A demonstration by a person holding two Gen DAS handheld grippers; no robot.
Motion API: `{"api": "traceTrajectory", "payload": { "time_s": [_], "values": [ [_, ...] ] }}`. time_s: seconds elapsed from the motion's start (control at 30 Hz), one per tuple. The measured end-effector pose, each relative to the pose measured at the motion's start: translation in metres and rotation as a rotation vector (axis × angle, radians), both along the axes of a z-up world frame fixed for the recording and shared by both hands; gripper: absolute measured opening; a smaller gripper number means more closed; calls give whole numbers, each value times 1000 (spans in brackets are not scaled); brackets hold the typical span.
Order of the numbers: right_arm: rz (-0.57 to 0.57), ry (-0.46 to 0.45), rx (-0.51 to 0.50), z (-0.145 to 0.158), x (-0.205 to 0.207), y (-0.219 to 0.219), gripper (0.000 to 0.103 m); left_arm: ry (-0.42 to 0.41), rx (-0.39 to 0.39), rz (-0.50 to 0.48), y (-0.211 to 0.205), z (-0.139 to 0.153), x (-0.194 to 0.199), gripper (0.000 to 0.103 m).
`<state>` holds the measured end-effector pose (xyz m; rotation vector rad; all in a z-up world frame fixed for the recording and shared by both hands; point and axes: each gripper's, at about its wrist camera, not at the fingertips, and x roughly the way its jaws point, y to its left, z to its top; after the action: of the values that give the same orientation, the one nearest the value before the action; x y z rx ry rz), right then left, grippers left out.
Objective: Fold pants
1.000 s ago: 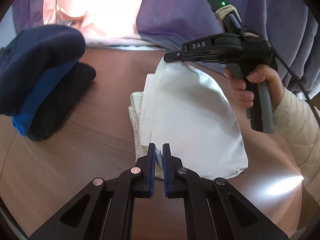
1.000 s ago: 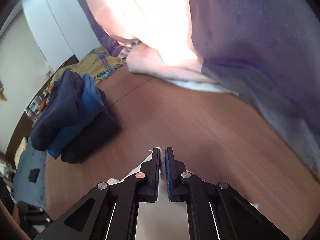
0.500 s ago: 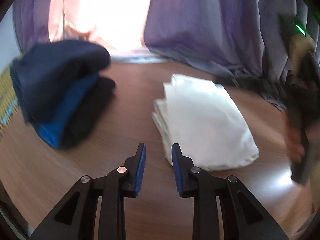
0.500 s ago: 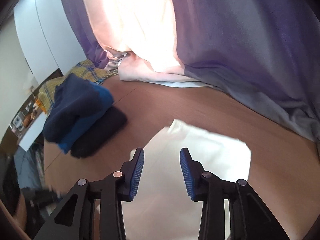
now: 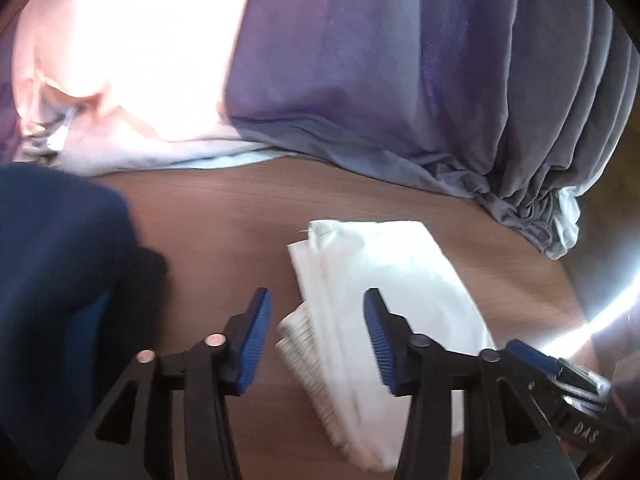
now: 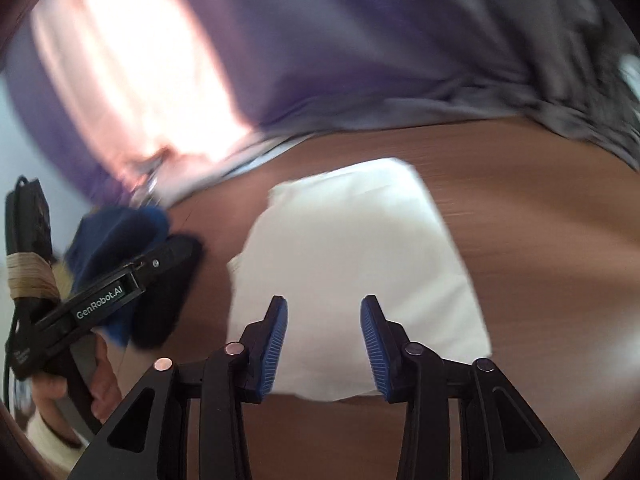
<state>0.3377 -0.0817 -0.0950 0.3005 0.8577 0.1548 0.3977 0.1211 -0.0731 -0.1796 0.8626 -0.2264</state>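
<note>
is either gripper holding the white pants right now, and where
Nothing is held. The left gripper and right gripper have just been opening; the folded white pants lie free on the table.

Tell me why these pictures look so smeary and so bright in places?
Left wrist view: sunlit curtain washes out white, glare streaks bottom right, and the white pants look slightly smeared. Right wrist view: everything is motion-blurred, and the fisheye bends the table edge.

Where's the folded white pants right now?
The white pants lie folded on the brown table, centre-right in the left wrist view, right of the dark clothes stack and below the purple curtain.
</note>
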Motion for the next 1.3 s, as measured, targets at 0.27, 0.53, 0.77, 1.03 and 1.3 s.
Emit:
{"api": "traceTrajectory", "payload": {
  "time_s": [0.27, 0.53, 0.77, 1.03, 1.3],
  "values": [
    [-194, -26, -76, -1, 21, -20, 52, 109, -43, -3, -19, -35, 58, 56],
    [-246, 10, -130, -13, 60, -30, 52, 247, -164, 3, -9, -66, 83, 56],
    [-249, 23, -151, -19, 80, -44, 52, 202, -179, 0, -15, -58, 79, 19],
    [-221, 35, -141, -16, 69, -49, 52, 55, -170, -27, -24, -7, 46, 5],
    [-212, 47, -146, -15, 38, -53, 52, 114, -59, 49, -20, -14, 16, 5]
  ]
}}
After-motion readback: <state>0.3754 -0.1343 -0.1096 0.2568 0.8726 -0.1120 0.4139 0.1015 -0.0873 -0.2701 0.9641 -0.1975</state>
